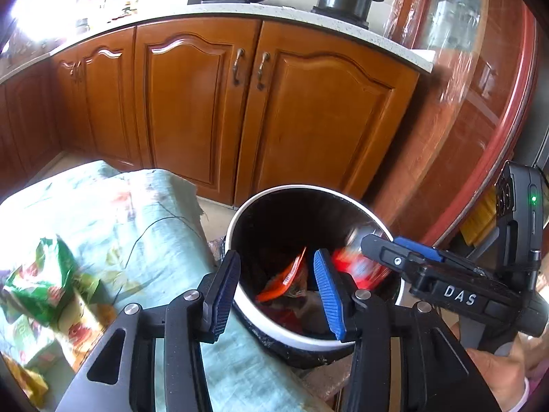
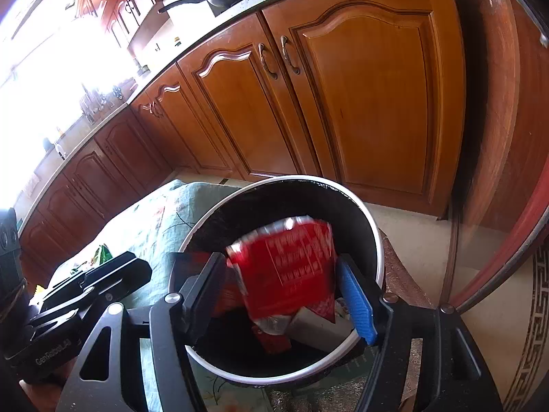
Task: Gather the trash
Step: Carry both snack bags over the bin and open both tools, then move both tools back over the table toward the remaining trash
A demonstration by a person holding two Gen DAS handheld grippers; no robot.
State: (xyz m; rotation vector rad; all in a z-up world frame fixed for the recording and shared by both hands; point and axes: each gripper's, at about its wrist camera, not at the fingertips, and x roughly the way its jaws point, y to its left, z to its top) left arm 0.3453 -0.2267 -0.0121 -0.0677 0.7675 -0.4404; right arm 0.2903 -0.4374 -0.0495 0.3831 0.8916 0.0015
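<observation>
Trash is dropping into the bin (image 2: 372, 240): we see our right gripper (image 2: 284, 295) wide over it, the red wrapper (image 2: 291, 267) loose between its jaws, and our left gripper (image 1: 274, 295) open and empty.

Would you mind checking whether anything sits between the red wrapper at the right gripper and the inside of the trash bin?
Nothing visible does. The red wrapper hangs between the open fingers of the right gripper, directly over the open mouth of the trash bin. The bin has no lid on it, and only other wrappers lie below.
</observation>
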